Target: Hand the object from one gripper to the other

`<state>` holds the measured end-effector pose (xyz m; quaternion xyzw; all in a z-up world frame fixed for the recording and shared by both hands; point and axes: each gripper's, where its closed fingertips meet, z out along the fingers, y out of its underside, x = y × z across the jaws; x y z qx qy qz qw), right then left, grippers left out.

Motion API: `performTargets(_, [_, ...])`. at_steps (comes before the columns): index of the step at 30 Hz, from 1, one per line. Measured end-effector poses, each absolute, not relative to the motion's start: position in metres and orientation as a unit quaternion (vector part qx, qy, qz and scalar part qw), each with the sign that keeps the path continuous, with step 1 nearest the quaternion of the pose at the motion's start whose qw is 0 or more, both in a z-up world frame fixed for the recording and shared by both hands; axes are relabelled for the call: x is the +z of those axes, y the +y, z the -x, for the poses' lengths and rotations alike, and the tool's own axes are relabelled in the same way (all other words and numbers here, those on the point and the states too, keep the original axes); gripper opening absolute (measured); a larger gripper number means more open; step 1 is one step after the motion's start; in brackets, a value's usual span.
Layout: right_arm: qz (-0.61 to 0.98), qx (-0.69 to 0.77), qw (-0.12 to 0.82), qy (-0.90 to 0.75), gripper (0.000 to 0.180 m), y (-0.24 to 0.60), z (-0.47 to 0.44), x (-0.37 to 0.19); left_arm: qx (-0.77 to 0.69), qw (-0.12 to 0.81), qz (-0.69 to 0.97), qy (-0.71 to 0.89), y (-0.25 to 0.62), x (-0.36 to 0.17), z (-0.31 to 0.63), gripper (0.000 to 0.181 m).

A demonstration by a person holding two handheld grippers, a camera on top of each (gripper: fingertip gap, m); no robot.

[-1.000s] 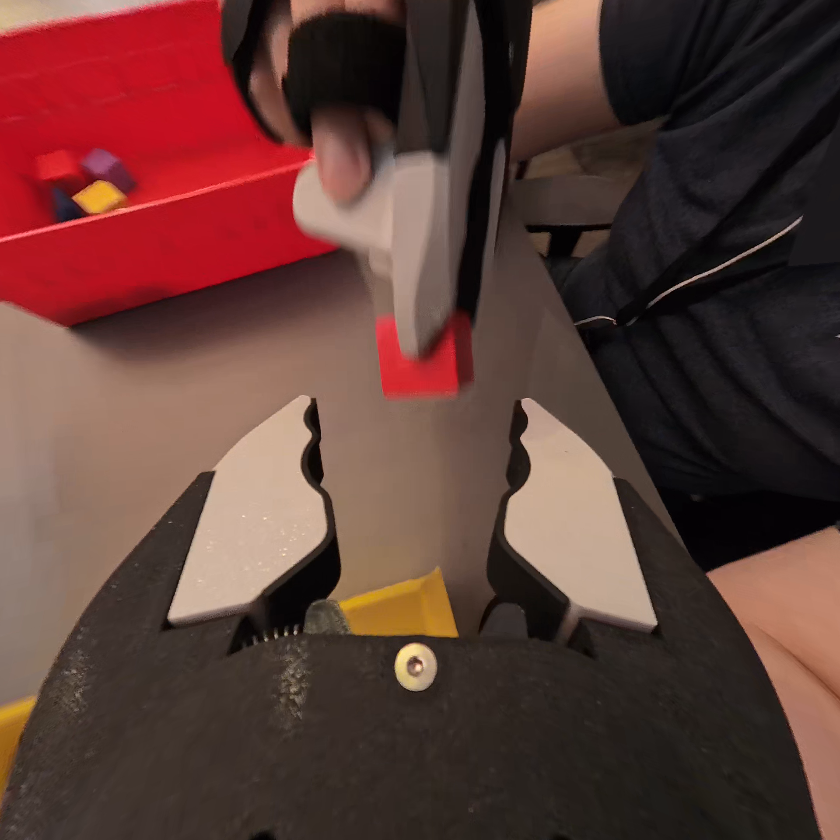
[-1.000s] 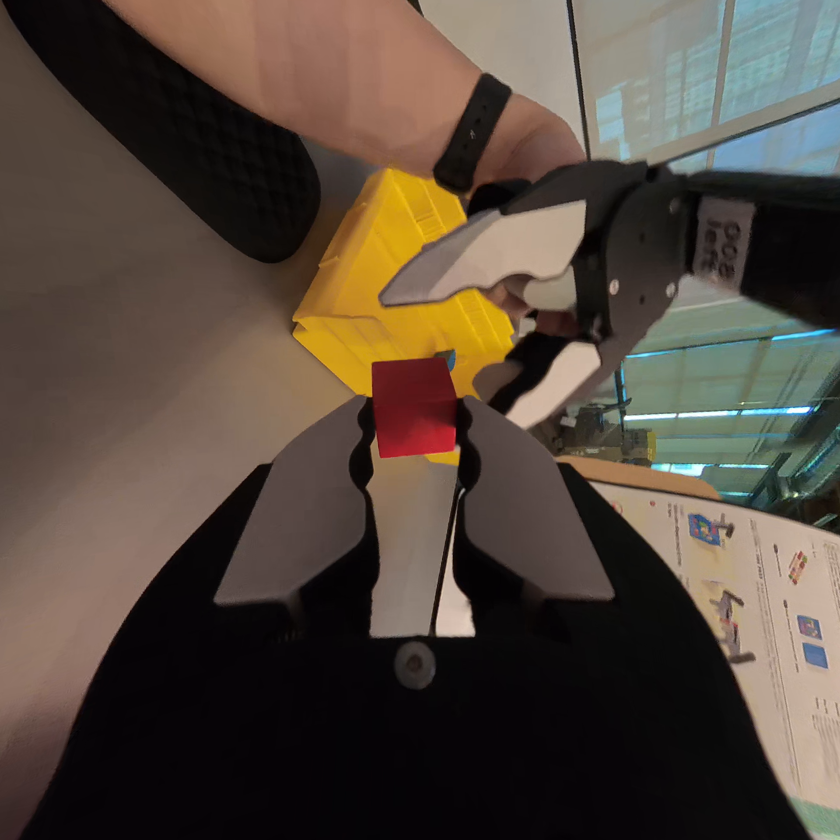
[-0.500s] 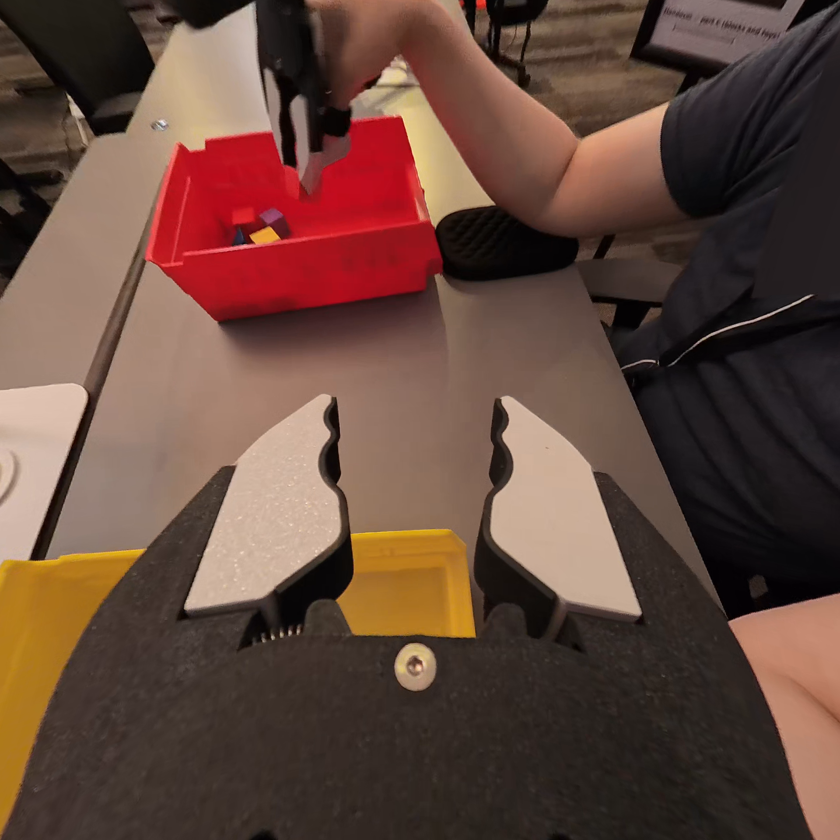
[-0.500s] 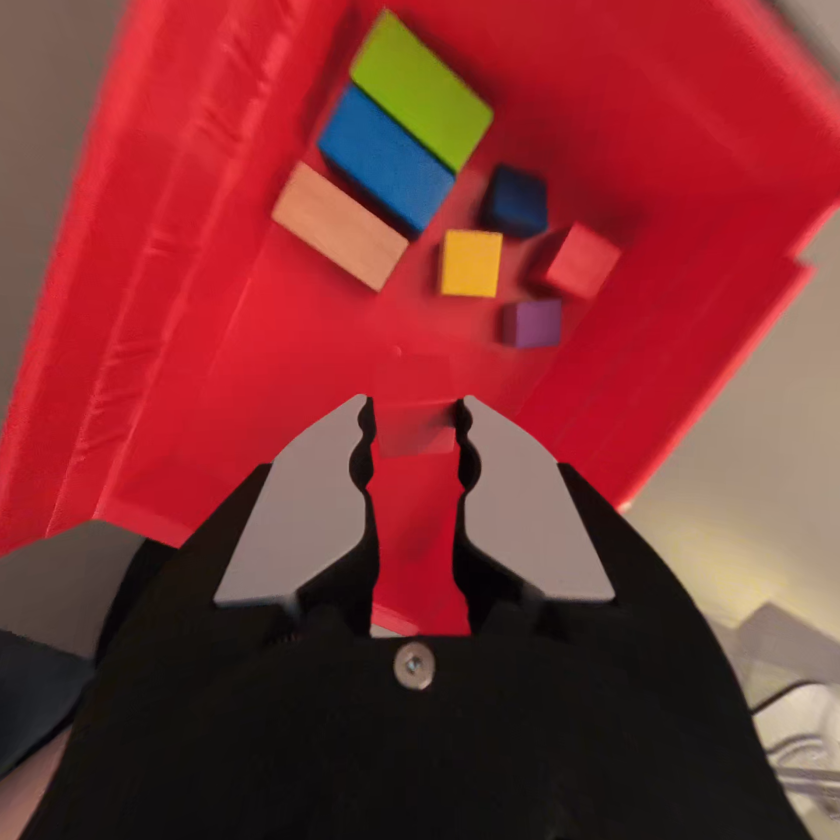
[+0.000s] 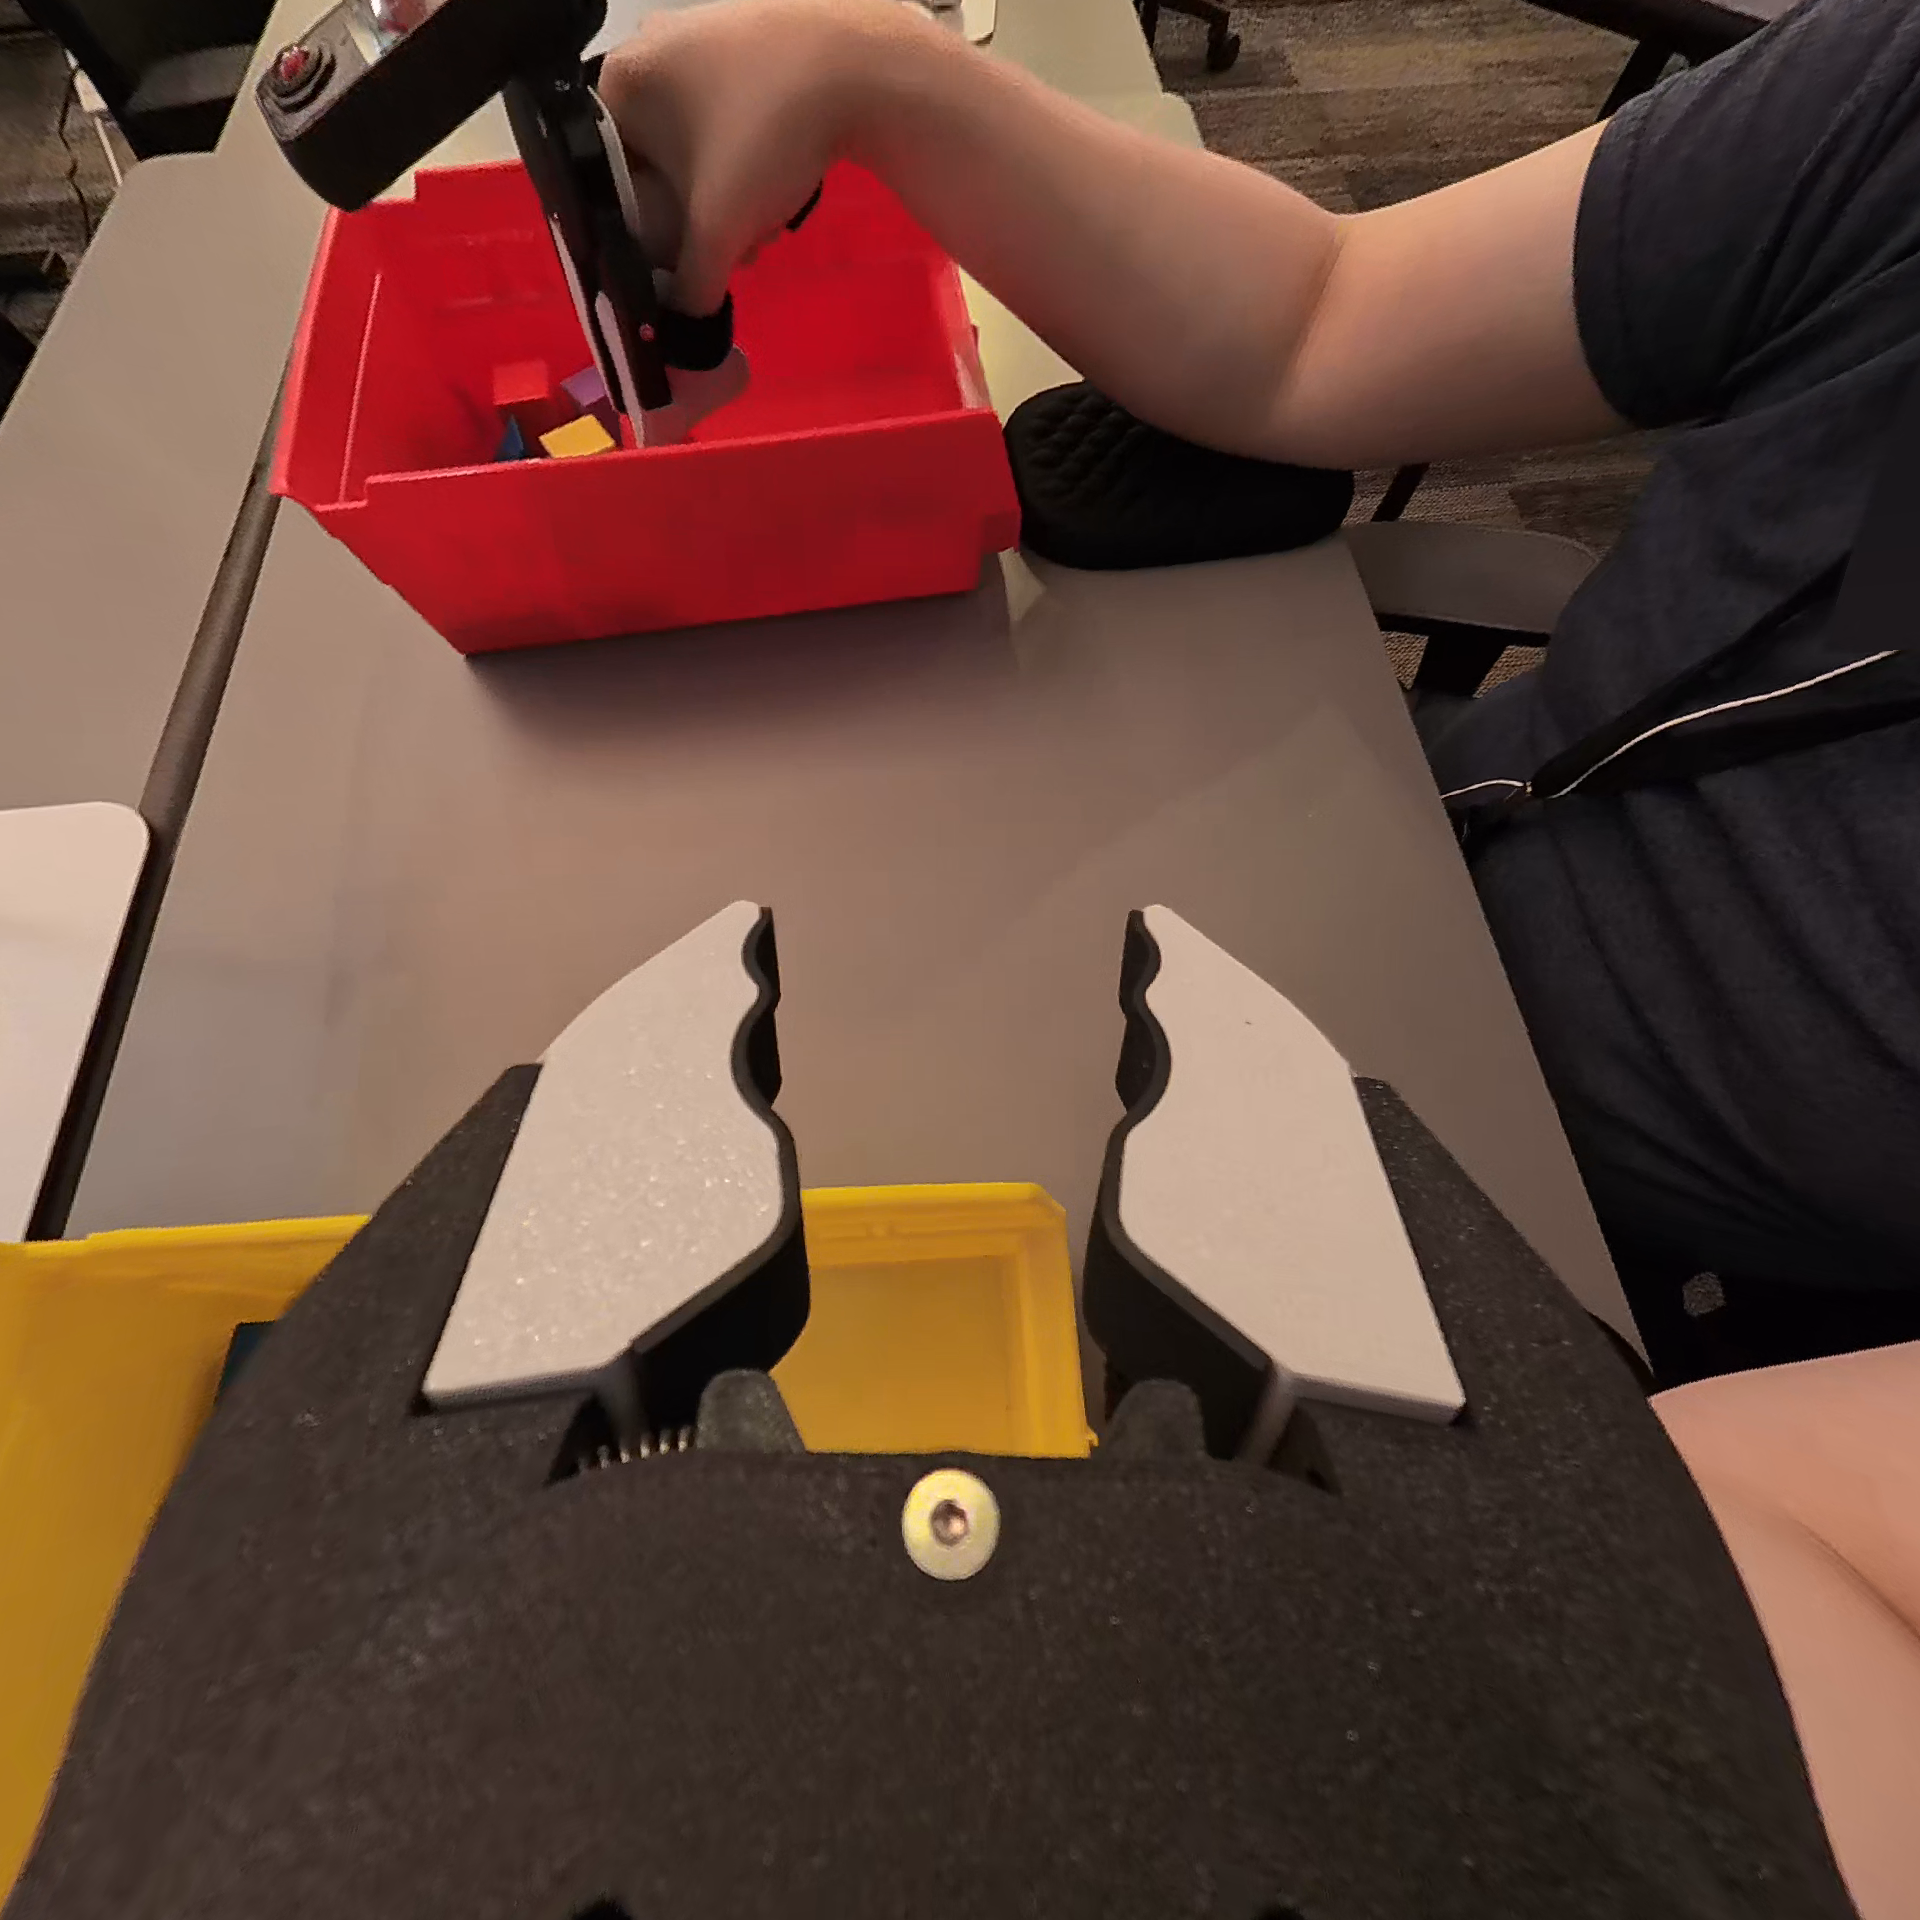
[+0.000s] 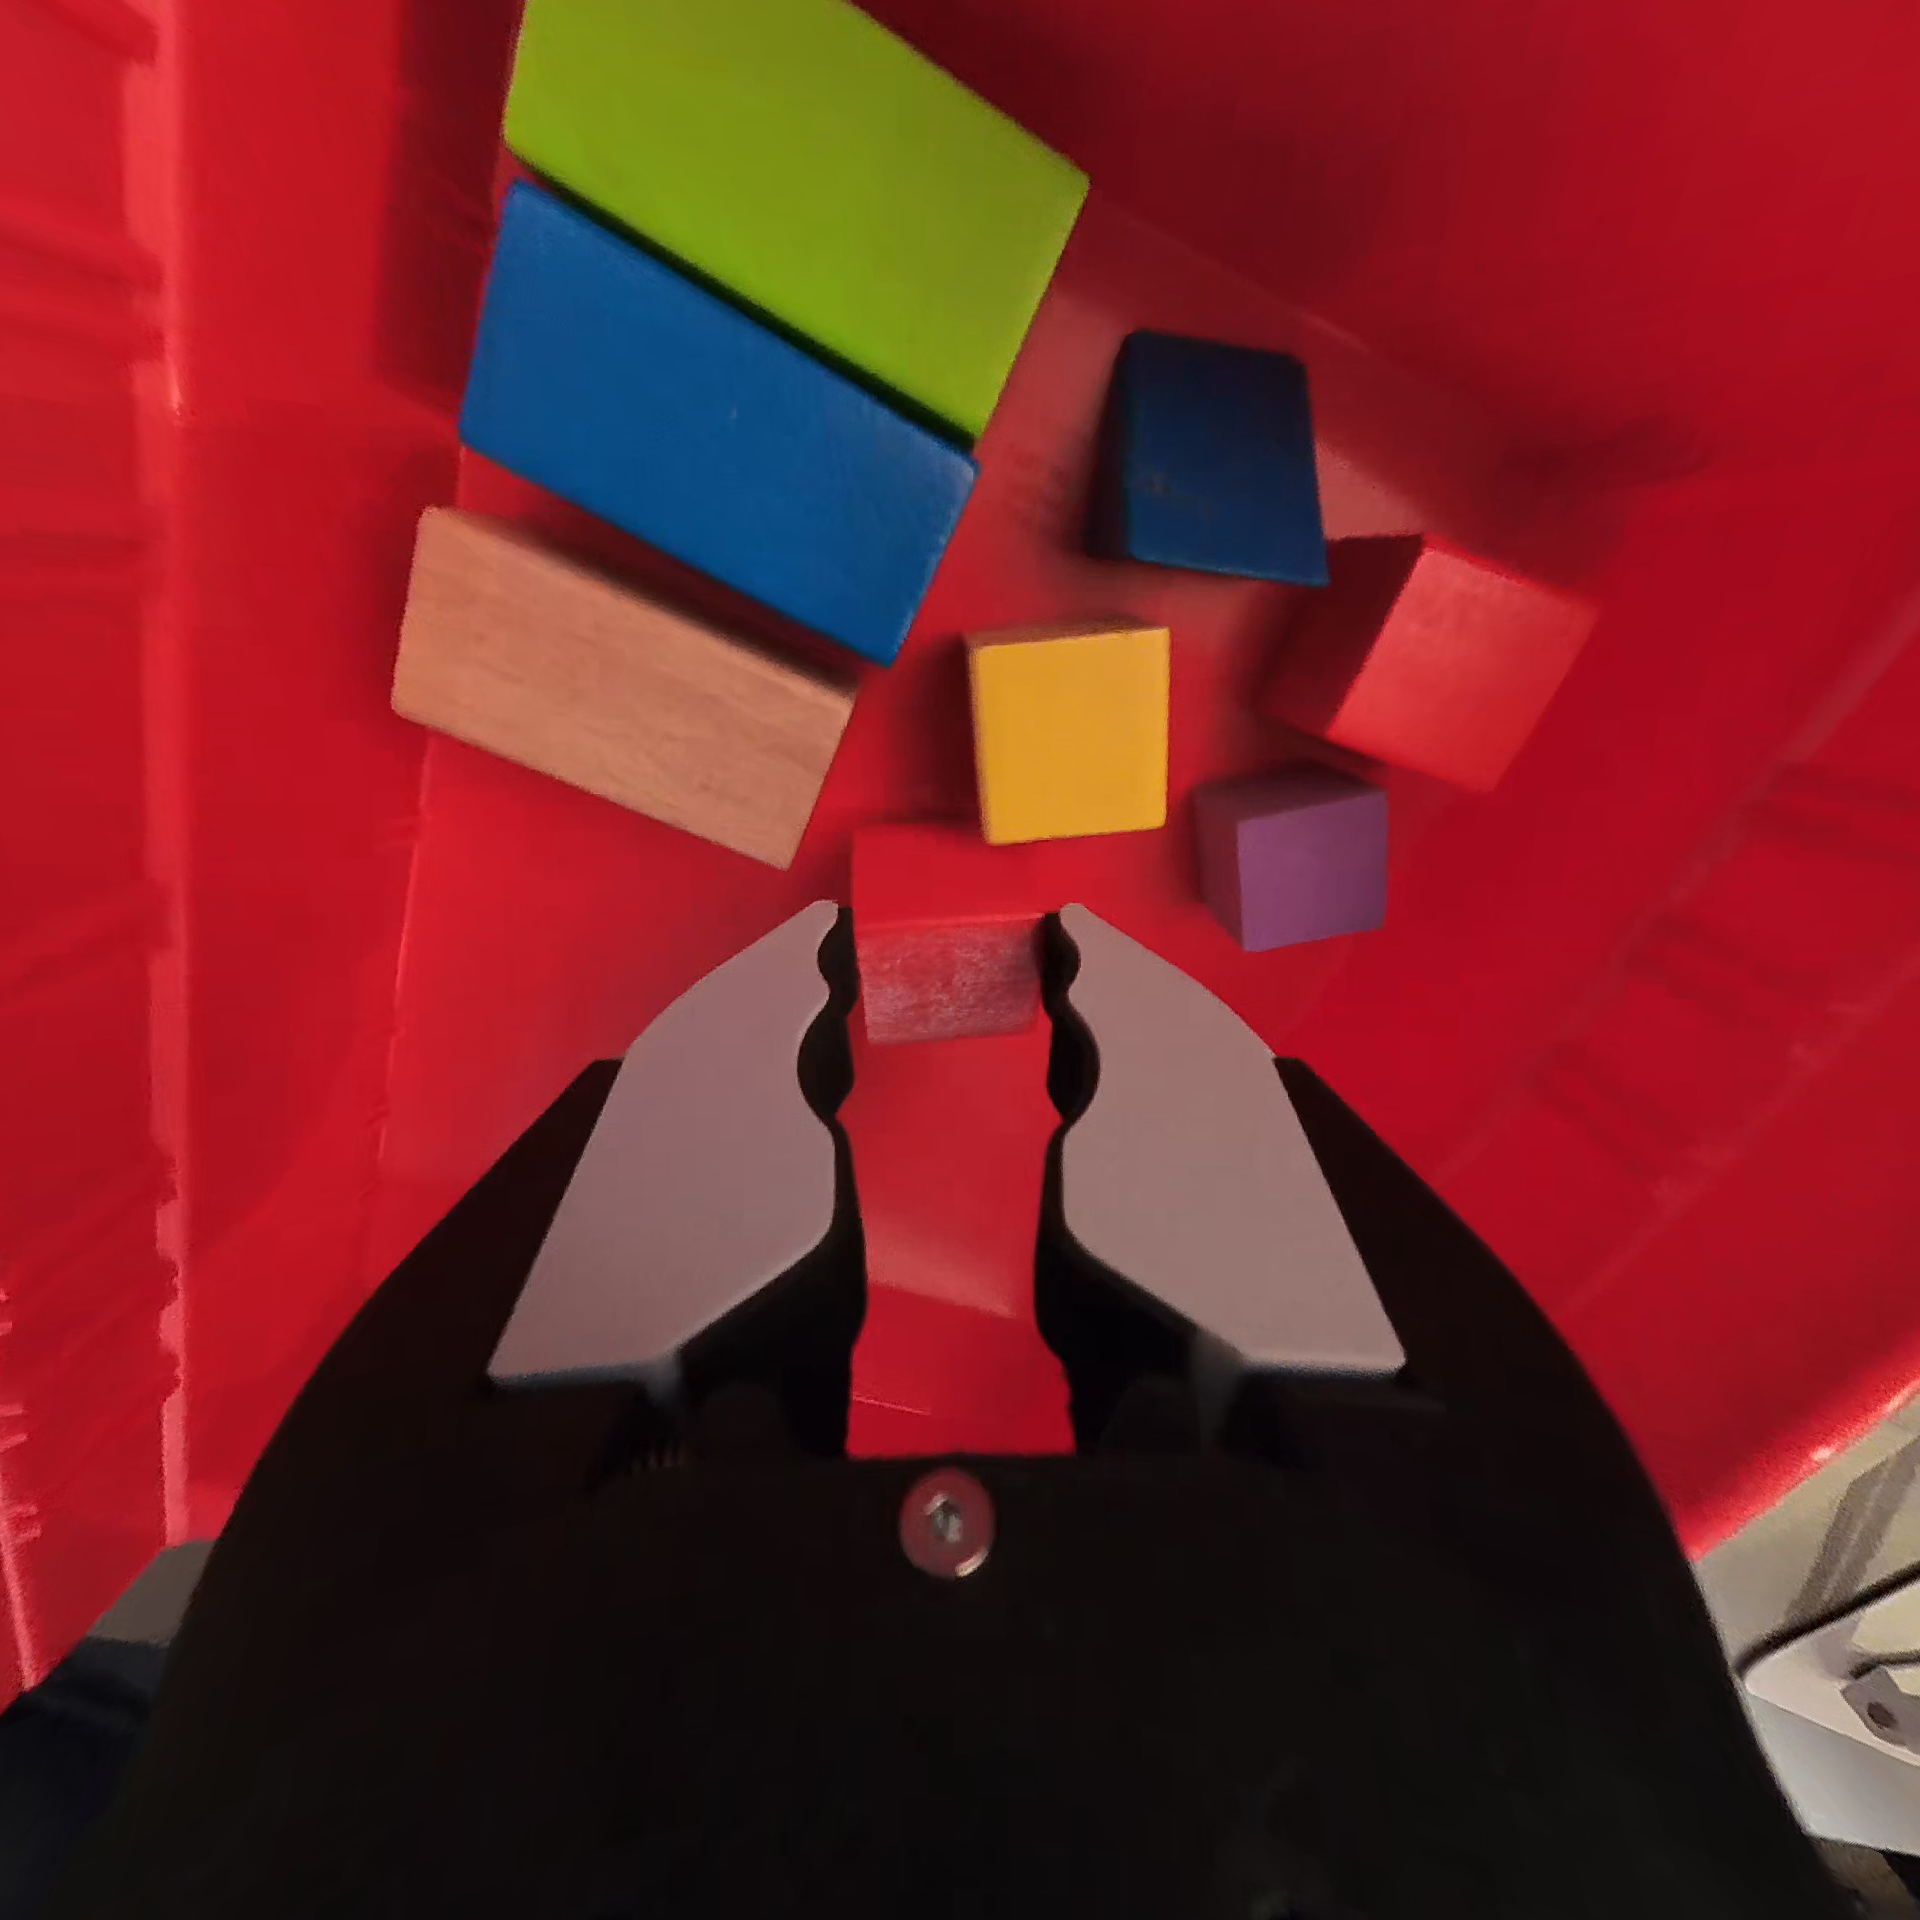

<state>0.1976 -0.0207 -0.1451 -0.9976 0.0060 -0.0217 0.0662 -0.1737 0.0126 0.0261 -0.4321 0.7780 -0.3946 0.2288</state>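
Observation:
My right gripper (image 6: pixel 948 914) is shut on a small red cube (image 6: pixel 948 961) and points down into the red bin (image 6: pixel 260 727), low over its floor. In the left wrist view the right gripper (image 5: pixel 649 421) reaches into the red bin (image 5: pixel 675 551) at the far end of the grey table (image 5: pixel 831 810); the held cube is hidden there. My left gripper (image 5: pixel 945 920) is open and empty, held above the near end of the table, over the yellow bin (image 5: pixel 935 1205).
Inside the red bin lie a green block (image 6: pixel 800 197), a blue block (image 6: pixel 707 416), a wooden block (image 6: pixel 613 686), a yellow cube (image 6: pixel 1070 727), a purple cube (image 6: pixel 1299 857), a dark blue wedge (image 6: pixel 1210 462) and another red cube (image 6: pixel 1444 665). A black wrist rest (image 5: pixel 1164 478) lies right of the bin.
The right gripper has carried the red cube away from the left gripper to the red bin and lowered into it. The left gripper has stayed open and pulled back over the yellow bin.

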Motion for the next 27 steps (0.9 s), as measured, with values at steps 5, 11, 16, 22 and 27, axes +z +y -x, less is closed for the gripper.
performTargets(5, [0.997, -0.036, 0.065, 0.003, 0.035, -0.017, -0.198, -0.147, -0.374, 0.24, 0.461, 0.768, 0.027, 0.022, 0.174, 0.061])
performTargets(11, [0.997, -0.058, 0.054, -0.01, 0.035, -0.014, -0.2, -0.151, -0.328, 0.273, 0.524, 0.737, 0.058, 0.02, 0.173, 0.055])
performTargets(16, [0.996, -0.061, 0.058, -0.017, 0.039, -0.015, -0.202, -0.147, -0.299, 0.276, 0.538, 0.738, 0.067, 0.014, 0.179, 0.056])
performTargets(22, [0.993, -0.047, 0.101, -0.036, 0.045, -0.016, -0.194, -0.12, -0.212, 0.27, 0.601, 0.722, 0.102, -0.011, 0.194, 0.058])
performTargets(27, [0.987, -0.051, 0.141, -0.051, 0.045, -0.018, -0.187, -0.092, -0.127, 0.195, 0.622, 0.748, 0.123, -0.066, 0.211, 0.055])
